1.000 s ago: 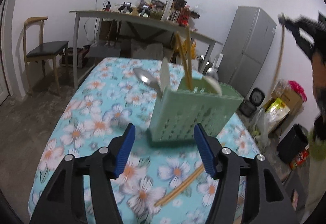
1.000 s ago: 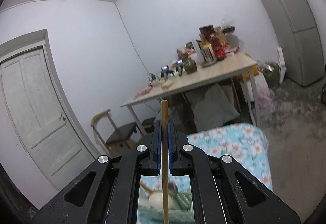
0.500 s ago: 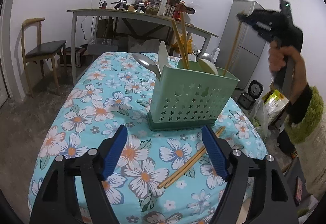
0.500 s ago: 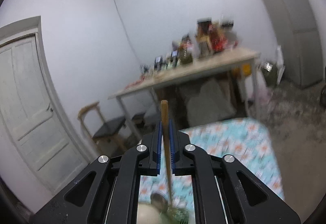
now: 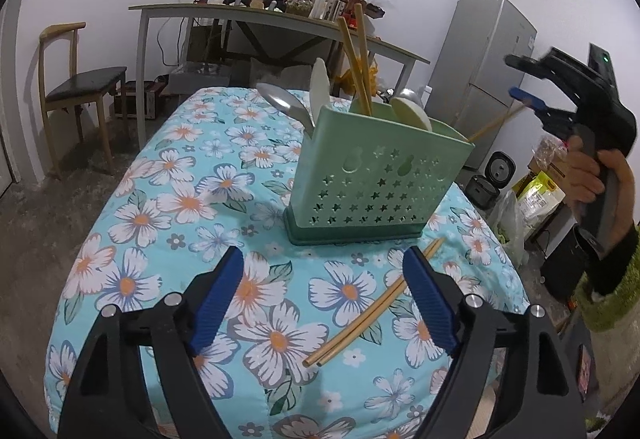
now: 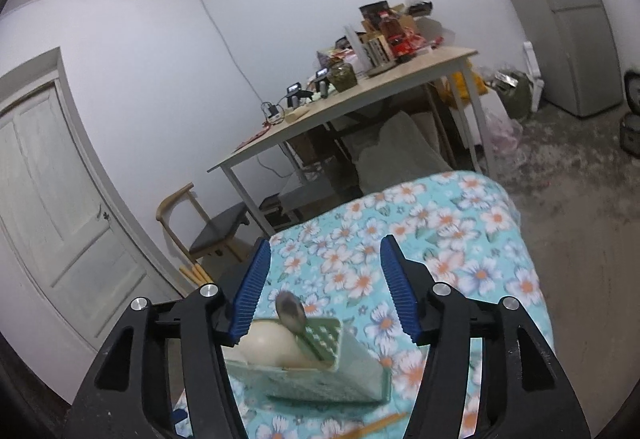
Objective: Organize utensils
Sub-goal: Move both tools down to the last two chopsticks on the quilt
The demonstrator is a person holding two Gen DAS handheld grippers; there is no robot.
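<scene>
With both grippers' fingers released, the left gripper [image 5: 324, 297] facing the chopstick pair [image 5: 374, 303] on the counter [image 5: 132, 219] beside the green caddy [image 5: 380, 183] risks pinching tablecloth or one stick only.

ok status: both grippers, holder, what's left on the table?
Left gripper open, low over the tablecloth. Right gripper open, empty, above the green holder. Two chopsticks lie loose beside the holder. Nothing blocking them.

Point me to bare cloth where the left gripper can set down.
Free: floral tablecloth left of the green caddy, and between it and the open left gripper. Crowded: right front, where two chopsticks lie.
</scene>
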